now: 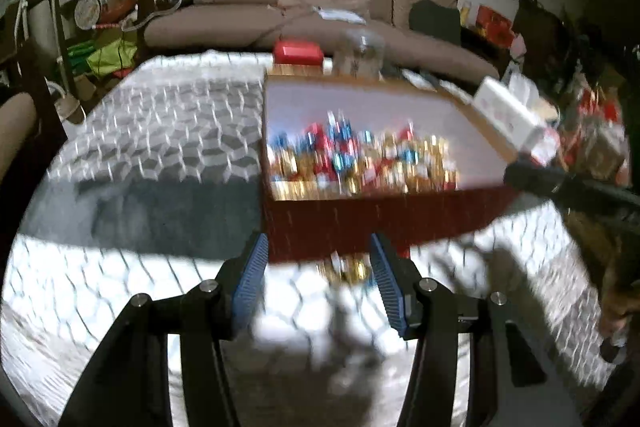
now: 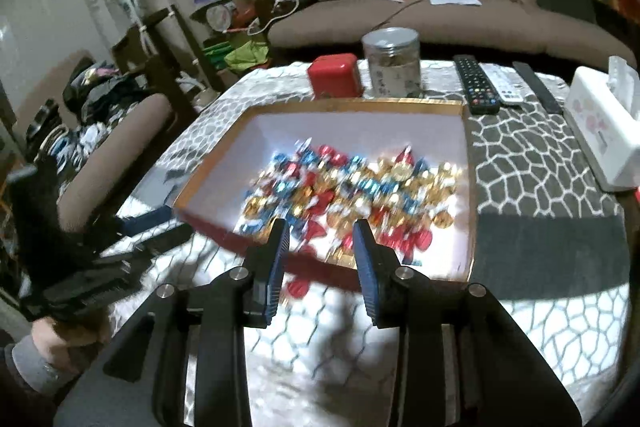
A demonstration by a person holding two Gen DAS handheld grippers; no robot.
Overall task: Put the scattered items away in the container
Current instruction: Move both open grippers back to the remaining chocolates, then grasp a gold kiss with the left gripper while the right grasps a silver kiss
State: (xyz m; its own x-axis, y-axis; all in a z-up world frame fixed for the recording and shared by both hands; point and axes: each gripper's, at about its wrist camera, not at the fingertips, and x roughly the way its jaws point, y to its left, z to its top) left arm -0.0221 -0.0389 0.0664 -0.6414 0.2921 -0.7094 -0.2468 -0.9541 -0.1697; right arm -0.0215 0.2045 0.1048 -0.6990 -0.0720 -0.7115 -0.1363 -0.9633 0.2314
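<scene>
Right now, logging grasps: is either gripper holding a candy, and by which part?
Neither. The left gripper and right gripper stand open, nothing between their pads.

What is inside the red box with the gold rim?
The red box holds a pile of foil-wrapped candies in gold, red and blue on its white floor. Whatever lies beneath the pile is covered.

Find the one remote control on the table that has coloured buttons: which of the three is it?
The black remote nearest the box. It shows coloured buttons; the white remote is pale, and the slim black one looks plain.
</scene>
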